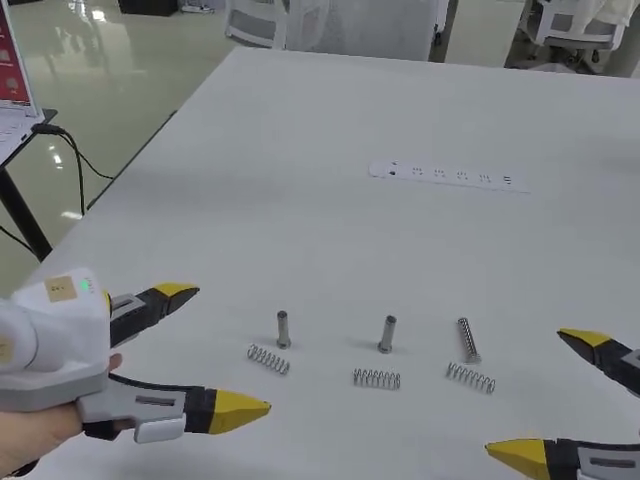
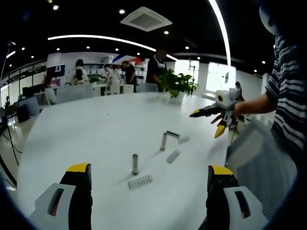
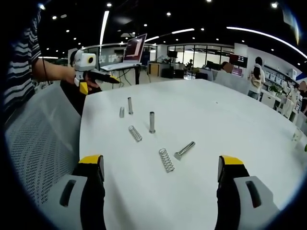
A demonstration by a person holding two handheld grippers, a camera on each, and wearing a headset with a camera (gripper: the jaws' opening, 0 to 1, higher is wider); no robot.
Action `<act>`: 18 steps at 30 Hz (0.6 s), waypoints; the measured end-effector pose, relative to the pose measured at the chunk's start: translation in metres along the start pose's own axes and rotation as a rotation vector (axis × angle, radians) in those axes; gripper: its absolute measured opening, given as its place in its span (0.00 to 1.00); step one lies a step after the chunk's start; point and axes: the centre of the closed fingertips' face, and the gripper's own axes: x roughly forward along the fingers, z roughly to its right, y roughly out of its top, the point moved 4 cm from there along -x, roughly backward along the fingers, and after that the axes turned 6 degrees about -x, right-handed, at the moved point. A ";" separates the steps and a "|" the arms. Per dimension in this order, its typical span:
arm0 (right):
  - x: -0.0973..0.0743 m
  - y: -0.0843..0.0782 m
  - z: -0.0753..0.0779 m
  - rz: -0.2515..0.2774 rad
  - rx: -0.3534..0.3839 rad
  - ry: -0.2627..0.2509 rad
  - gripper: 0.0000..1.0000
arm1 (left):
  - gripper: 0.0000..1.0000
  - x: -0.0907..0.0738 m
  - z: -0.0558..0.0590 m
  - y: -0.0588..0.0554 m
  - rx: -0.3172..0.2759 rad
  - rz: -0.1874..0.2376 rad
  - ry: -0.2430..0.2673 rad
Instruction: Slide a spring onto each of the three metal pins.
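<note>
Right of the middle pin [image 1: 387, 334], the right gripper [image 1: 524, 392] is being cut off by the head view's edge; left of it, the left gripper [image 1: 234, 349] is being cropped.

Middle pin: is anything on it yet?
Nothing. The middle pin stands bare on the white table; a spring lies flat beside it, apart. Its underside, against the table, is hidden.

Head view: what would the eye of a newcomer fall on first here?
On the white table, the left pin and middle pin stand upright, while the right pin lies tipped over. A loose spring lies before each: left spring, middle spring, right spring. The open, yellow-tipped left claw and right claw flank the row, both empty.
</note>
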 end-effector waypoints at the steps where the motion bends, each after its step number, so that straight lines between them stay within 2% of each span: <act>1: 0.000 -0.001 -0.001 -0.002 0.002 0.002 0.99 | 0.98 0.000 0.000 -0.001 0.000 -0.002 -0.001; 5: 0.000 -0.008 -0.001 -0.014 0.009 0.005 0.99 | 0.98 -0.001 0.002 -0.005 -0.003 -0.013 -0.006; 11: 0.002 -0.006 0.002 -0.015 0.013 0.002 0.98 | 0.98 -0.001 0.001 -0.005 -0.012 -0.026 -0.007; 18: 0.009 0.001 0.003 -0.015 0.000 0.017 0.96 | 0.98 -0.002 0.000 0.004 -0.006 0.006 0.001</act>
